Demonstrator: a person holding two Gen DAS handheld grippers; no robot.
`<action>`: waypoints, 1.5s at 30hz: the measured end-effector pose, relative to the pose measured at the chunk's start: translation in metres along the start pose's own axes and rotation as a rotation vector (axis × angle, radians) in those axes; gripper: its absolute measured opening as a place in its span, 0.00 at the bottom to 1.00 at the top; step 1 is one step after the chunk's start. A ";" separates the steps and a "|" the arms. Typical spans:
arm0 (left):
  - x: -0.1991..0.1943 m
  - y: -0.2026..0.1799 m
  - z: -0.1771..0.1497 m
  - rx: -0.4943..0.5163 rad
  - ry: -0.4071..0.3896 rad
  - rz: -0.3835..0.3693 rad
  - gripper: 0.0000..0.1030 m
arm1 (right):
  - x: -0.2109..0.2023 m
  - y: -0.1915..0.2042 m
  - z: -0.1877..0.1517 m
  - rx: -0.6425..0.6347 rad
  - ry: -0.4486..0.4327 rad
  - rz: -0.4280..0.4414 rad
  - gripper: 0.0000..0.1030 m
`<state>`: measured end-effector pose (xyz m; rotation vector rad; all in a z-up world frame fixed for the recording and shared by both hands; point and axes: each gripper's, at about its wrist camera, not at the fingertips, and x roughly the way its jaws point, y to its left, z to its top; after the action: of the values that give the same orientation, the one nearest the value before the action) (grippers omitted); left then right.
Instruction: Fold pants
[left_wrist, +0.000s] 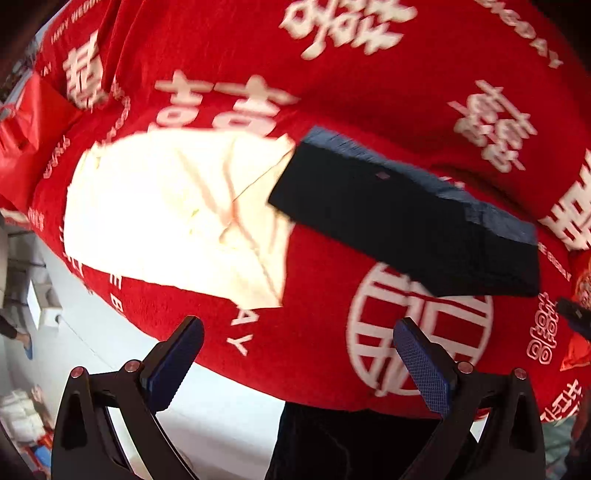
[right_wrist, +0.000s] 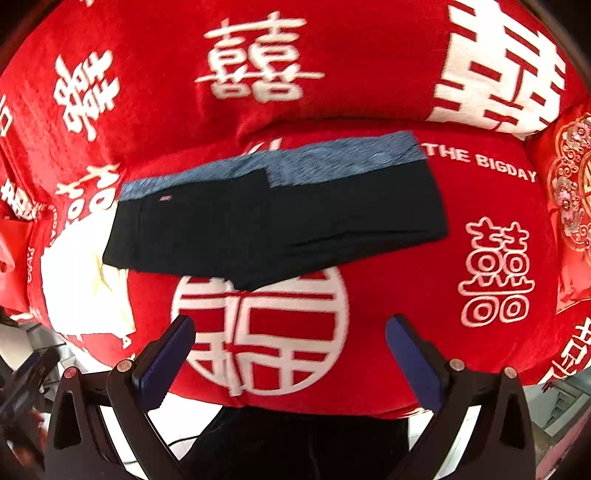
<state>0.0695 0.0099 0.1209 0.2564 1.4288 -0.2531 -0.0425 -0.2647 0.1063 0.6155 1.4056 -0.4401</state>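
Note:
Dark navy pants (right_wrist: 277, 221) lie folded into a flat rectangle on a red blanket (right_wrist: 369, 92) with white characters, their blue-grey waistband along the far edge. They also show in the left wrist view (left_wrist: 406, 221), to the right of centre. My left gripper (left_wrist: 299, 328) is open and empty, held above the blanket's near edge, short of the pants. My right gripper (right_wrist: 290, 325) is open and empty, over a white round emblem (right_wrist: 258, 332), just in front of the pants.
A cream-white folded garment (left_wrist: 177, 218) lies left of the pants, its corner under them; it also shows in the right wrist view (right_wrist: 85, 291). A red embroidered cushion (right_wrist: 569, 192) sits at the right. Pale floor (left_wrist: 221, 413) lies below the blanket's near edge.

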 end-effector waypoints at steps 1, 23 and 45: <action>0.010 0.006 0.003 -0.007 0.014 -0.003 1.00 | 0.003 0.004 0.000 -0.008 0.009 -0.008 1.00; 0.176 0.000 0.061 -0.186 -0.015 -0.161 1.00 | 0.172 0.040 0.072 -0.145 0.036 -0.047 1.00; 0.203 0.017 0.074 -0.352 -0.087 -0.523 1.00 | 0.170 0.033 0.043 -0.269 -0.027 -0.035 1.00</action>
<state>0.1699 -0.0017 -0.0707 -0.4182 1.4073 -0.4246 0.0330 -0.2538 -0.0551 0.3652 1.4220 -0.2792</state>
